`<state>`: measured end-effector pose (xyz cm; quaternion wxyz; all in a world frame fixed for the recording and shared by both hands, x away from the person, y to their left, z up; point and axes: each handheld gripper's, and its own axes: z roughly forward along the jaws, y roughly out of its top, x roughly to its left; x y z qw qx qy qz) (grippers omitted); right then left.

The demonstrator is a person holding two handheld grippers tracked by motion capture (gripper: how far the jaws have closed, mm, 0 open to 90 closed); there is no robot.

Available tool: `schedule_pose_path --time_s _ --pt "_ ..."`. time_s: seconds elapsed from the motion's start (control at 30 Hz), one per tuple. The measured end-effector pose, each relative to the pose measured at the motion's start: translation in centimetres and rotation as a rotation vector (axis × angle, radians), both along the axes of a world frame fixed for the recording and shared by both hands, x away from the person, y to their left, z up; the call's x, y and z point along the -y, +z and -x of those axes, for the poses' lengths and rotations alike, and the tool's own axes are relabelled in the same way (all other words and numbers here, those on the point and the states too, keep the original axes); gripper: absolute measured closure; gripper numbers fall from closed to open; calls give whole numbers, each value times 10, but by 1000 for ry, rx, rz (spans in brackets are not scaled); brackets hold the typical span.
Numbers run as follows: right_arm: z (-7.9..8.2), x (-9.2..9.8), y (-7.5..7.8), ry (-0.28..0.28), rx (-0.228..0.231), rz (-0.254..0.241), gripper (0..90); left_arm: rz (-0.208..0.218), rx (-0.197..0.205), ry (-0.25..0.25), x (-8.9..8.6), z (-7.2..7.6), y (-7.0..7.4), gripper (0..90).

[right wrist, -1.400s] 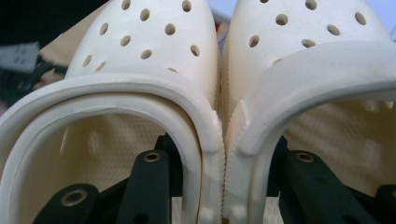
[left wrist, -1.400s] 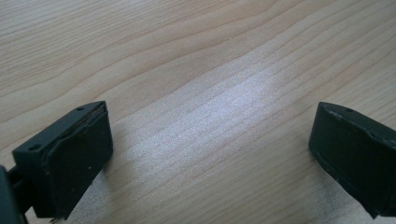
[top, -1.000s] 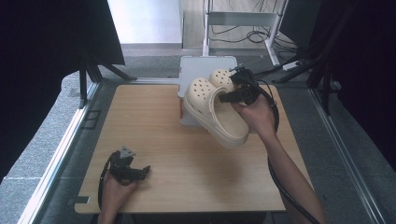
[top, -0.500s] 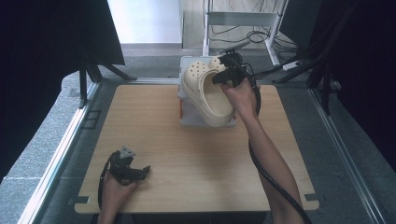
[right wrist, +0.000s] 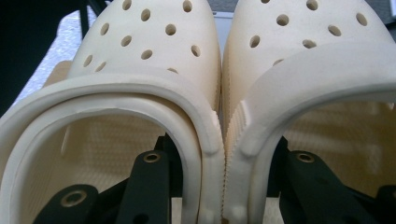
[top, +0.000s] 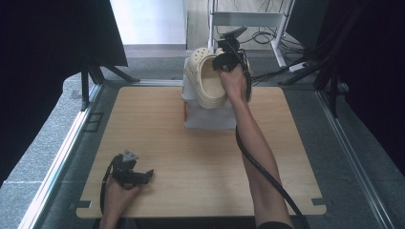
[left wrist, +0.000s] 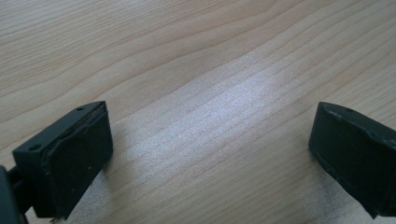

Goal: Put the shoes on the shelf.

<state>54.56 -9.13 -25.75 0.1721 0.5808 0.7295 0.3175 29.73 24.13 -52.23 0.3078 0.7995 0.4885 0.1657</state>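
Observation:
Two cream clogs with holes, one (right wrist: 140, 56) beside the other (right wrist: 303, 46), are pinched together by their adjoining inner walls. My right gripper (right wrist: 224, 158) is shut on those walls, one black finger (right wrist: 149, 177) inside each shoe. In the high view the clogs (top: 207, 81) hang toes-up over a white box (top: 210, 117) at the table's far edge, held by the right gripper (top: 224, 59). My left gripper (top: 143, 175) rests low at the front left of the wooden table (top: 157, 124). It stands open (left wrist: 210, 144) with bare wood between its fingers.
Dark curtains flank the table on both sides. A metal rail (top: 62, 152) runs along the left edge. A white cart frame with cables (top: 258, 21) stands behind the box. The right gripper's cable (top: 260, 162) trails along the forearm.
The right gripper has carried the pair of clogs away from the person, up and over the white box at the far edge. The left gripper has stayed put.

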Motion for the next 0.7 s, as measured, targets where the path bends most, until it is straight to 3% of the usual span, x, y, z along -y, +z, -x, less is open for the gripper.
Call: schedule_pose_path --time_s 0.13,0.27,0.47,0.6,0.7 --pt "-16 -10 -4 -36 -8 18 651 0 0 0 0 0 0 0" --pt "-32 -16 -10 -69 -18 0 651 0 0 0 0 0 0 0" --pt "-51 -18 -28 -110 -26 1 650 1 0 -3 0 0 0 0" --pt "-58 -16 -39 -117 -31 5 645 -1 3 -1 0 0 0 0" --pt "-55 -18 -42 -99 -7 18 617 0 3 -1 0 0 0 0"
